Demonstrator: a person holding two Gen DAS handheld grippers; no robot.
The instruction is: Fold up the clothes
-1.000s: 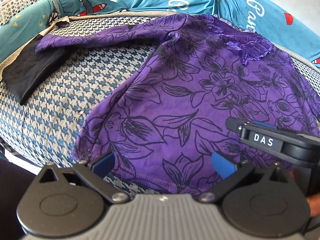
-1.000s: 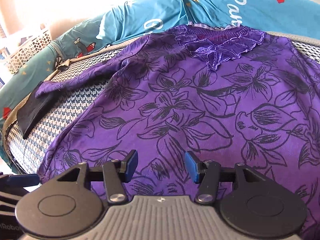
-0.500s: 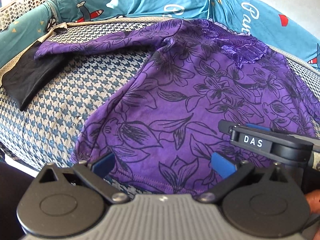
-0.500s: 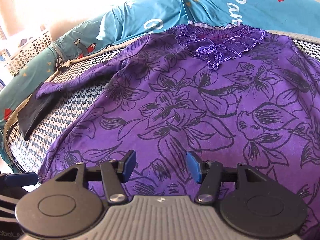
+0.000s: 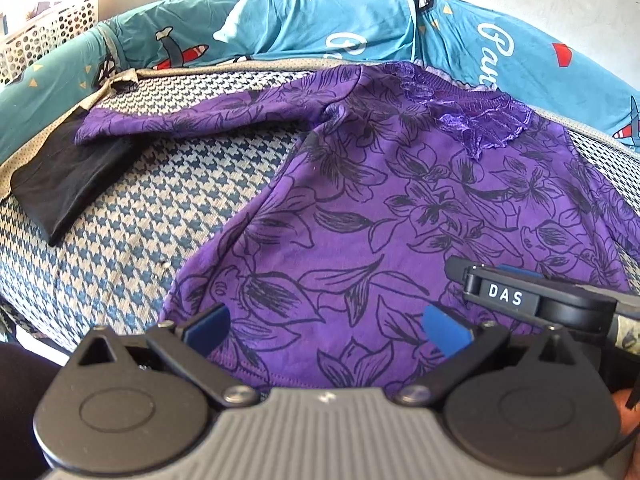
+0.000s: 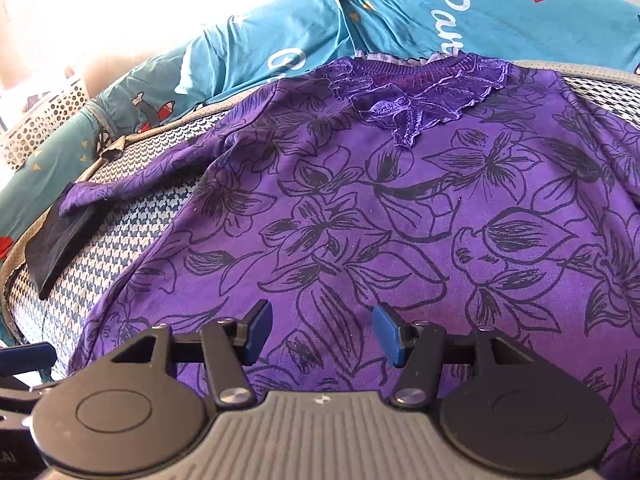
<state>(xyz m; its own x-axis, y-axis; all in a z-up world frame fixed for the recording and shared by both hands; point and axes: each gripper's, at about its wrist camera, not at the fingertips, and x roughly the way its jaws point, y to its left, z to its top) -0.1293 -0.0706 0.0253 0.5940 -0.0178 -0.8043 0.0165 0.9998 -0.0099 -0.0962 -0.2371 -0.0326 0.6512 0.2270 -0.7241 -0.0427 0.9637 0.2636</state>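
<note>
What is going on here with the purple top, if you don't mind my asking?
A person holds a gripper in each hand over a purple floral top spread flat on a houndstooth-covered surface. The left gripper and right gripper both hover open near the hem, gripping nothing. One sleeve lies stretched out sideways, so folding has not started.

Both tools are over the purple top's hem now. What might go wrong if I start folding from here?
1. The long sleeve lies over a black cloth; lifting could drag it along.
2. The right tool is open over mid-hem and may pinch only one layer of the purple top.
3. The left tool sits close beside the right; they could collide.
</note>
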